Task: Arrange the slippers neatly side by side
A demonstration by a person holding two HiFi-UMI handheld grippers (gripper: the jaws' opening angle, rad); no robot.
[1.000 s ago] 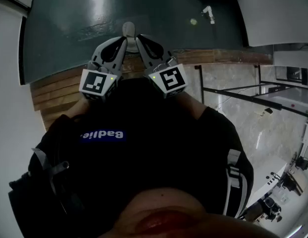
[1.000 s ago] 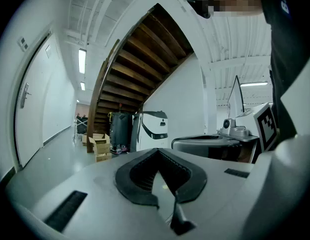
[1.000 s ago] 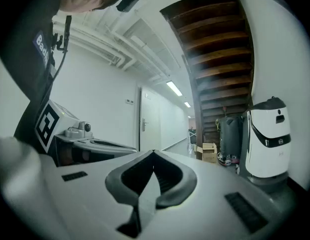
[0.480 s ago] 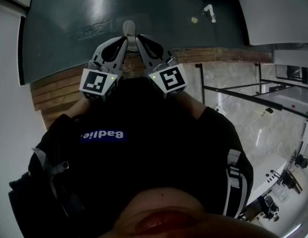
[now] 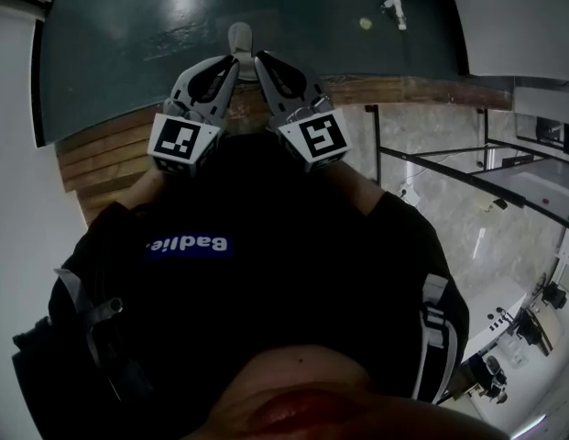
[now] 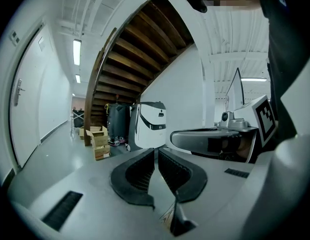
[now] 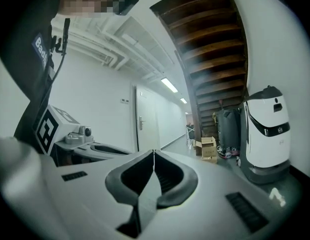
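We see no slippers that we can be sure of. The only candidate is a pale oblong shape (image 5: 239, 38) on the dark floor (image 5: 119, 26), just past the gripper tips in the head view, and we cannot tell what it is. Neither gripper view shows footwear near the jaws.

The left gripper (image 6: 155, 153) has its jaws pressed together with nothing between them, and the right gripper (image 7: 154, 154) is the same. Both are held close side by side in front of the person's dark top (image 5: 247, 282), pointing almost level.

We judge that slippers will be light and soft, bending rather than breaking, so a firm pinch should do no harm. The stiffer parts look best to take hold of, such as the edge of the sole at the heel or the side wall. The upper would likely fold and let the slipper droop and swing. On a smooth floor a nudged slipper may slide instead of turning.

That floor looks glossy and hard, with wooden boards (image 5: 110, 159) nearer the person. The room is a bright corridor under a wooden staircase (image 6: 140, 44). A white machine (image 6: 150, 125) and cardboard boxes (image 6: 97, 139) stand at its foot, well away from the grippers, and there is a door (image 6: 25, 94) on the left wall
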